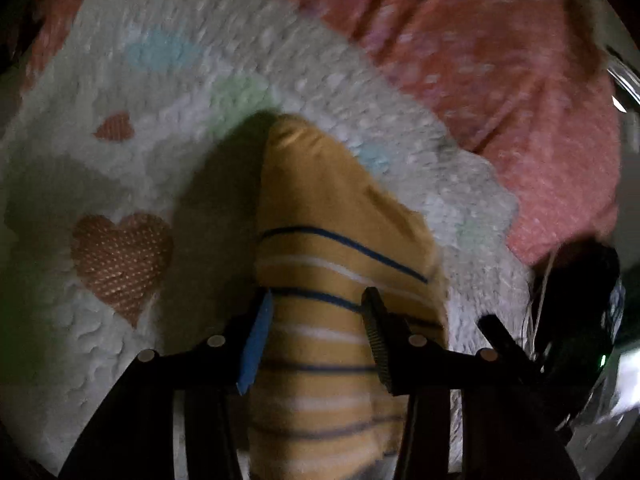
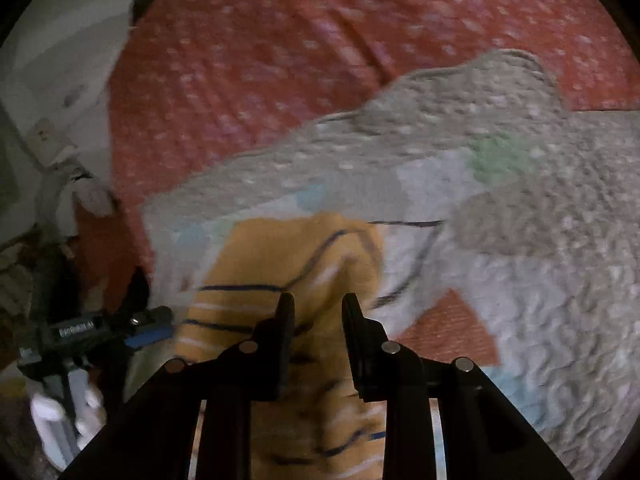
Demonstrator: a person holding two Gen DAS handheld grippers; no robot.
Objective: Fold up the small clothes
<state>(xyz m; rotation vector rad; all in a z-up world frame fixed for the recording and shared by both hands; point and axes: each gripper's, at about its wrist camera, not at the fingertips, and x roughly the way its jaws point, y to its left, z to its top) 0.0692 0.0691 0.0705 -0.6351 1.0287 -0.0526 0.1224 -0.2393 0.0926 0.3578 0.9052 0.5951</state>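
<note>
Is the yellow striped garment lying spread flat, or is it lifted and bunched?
Lifted and bunched: the yellow striped garment hangs between both grippers' fingers above the quilt.

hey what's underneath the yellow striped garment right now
The yellow striped garment lies on a white textured quilt with hearts, itself over a red dotted cover. Whatever sits directly beneath the garment is covered.

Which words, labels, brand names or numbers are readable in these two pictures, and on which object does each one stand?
White label on the body of the left gripper, seen in the right wrist view: there is lettering, but it is too blurred to read.
Yellow striped garment: no text, only blue and white stripes.
White quilted blanket: no text, only heart and coloured patches.
Right gripper: no text visible.
</note>
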